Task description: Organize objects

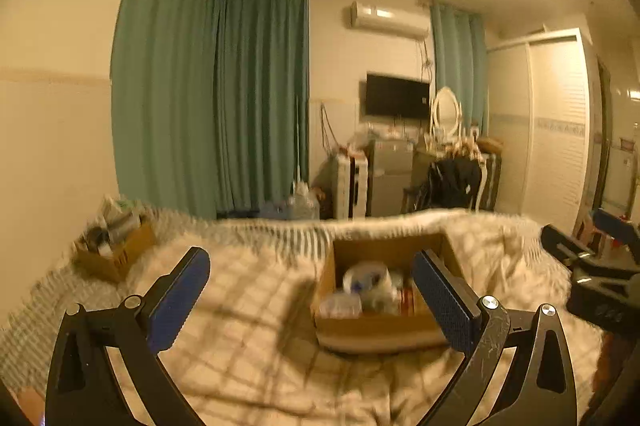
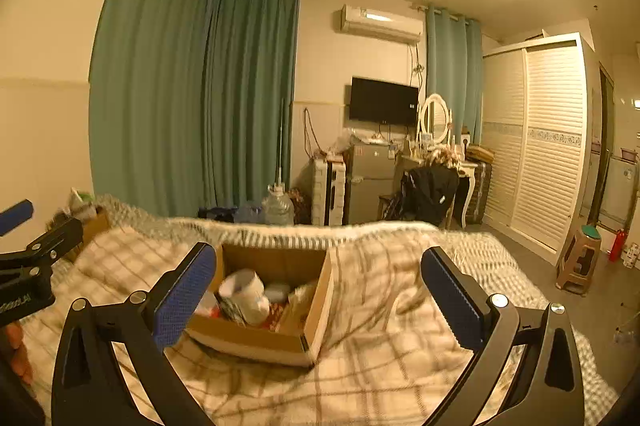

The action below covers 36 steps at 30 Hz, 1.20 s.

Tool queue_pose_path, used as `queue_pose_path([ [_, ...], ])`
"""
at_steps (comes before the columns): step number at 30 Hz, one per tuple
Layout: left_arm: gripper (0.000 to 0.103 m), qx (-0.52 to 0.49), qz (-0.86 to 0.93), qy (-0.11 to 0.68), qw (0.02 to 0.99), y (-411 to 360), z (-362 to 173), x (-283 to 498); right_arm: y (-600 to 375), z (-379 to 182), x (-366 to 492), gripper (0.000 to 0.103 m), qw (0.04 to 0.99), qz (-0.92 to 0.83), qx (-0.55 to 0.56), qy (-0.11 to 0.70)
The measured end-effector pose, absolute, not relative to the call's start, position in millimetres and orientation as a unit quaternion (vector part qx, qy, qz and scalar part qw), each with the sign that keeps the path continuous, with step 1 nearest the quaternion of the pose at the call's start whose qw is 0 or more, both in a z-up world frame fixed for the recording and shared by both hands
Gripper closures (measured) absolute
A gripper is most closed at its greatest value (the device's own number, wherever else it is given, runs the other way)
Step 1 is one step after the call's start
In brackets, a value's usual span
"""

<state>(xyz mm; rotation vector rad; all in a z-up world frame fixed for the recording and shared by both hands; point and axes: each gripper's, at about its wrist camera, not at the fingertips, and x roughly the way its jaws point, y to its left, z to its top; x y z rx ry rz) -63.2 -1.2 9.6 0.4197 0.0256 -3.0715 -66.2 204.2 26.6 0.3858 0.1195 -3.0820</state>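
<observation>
An open cardboard box (image 1: 376,332) sits on the plaid bed cover, filled with a roll of tape (image 1: 366,280) and small packets; it also shows in the right wrist view (image 2: 256,340) with a white tub (image 2: 244,292) inside. My left gripper (image 1: 312,302) is open and empty above the bed, the box near its right finger. My right gripper (image 2: 318,302) is open and empty, the box near its left finger. A second cardboard box (image 1: 114,246) full of items stands at the bed's far left corner.
The bed (image 2: 380,366) fills the foreground. Beyond it are green curtains (image 2: 180,105), a water jug (image 2: 278,207), a small fridge (image 2: 370,181), a dressing table with a mirror (image 2: 434,123), a white wardrobe (image 2: 540,145) and a stool (image 2: 580,258).
</observation>
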Motion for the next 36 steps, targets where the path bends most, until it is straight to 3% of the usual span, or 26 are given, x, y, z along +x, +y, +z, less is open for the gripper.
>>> queue_pose_path([
  [5,0.0,0.17,-0.985,0.031,0.018,-3.1,-24.3,-66.7,193.8,-14.3,-78.5,0.0,0.019,-0.986,0.153,0.067],
  [36,0.0,0.176,-0.984,0.015,0.023,2.0,-26.0,-61.8,198.2,-9.9,-70.5,0.0,0.02,-0.987,0.149,0.057],
])
